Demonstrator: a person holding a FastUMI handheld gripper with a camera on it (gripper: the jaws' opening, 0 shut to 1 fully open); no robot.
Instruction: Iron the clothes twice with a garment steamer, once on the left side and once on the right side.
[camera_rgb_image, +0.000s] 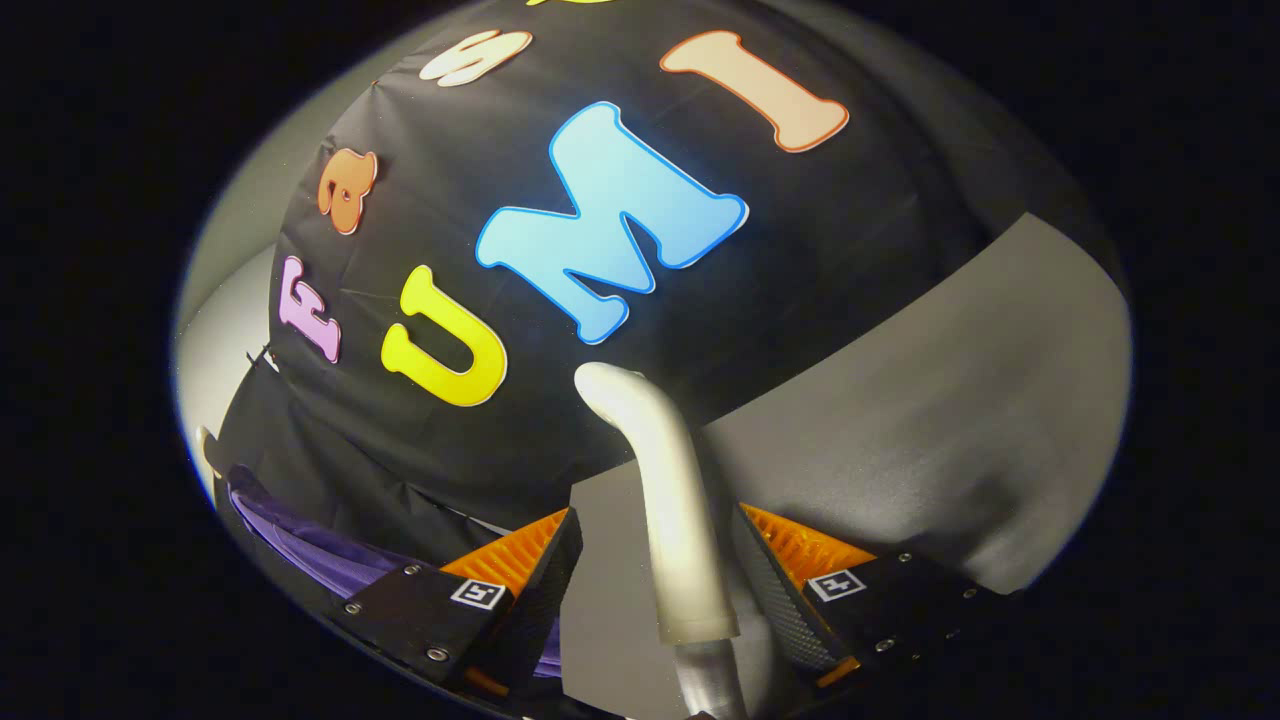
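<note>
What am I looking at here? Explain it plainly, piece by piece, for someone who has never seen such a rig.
There is no robot arm here. A person carries a hand-held gripper with two fingers, and a fisheye camera riding on it took this round picture, looking forward along those fingers. The two dark blocks at the bottom are the fingers.

Between them rises a pale silvery curved tube, most likely the garment steamer. It stands in the gap, but a strip of grey shows beside it, so I cannot tell whether both fingers press on it.

Beyond the fingers hangs the black cloth wall of the booth, with a grey panel next to it. Beside one finger, low down, lies folded purple fabric, probably the clothes to be steamed.
</note>
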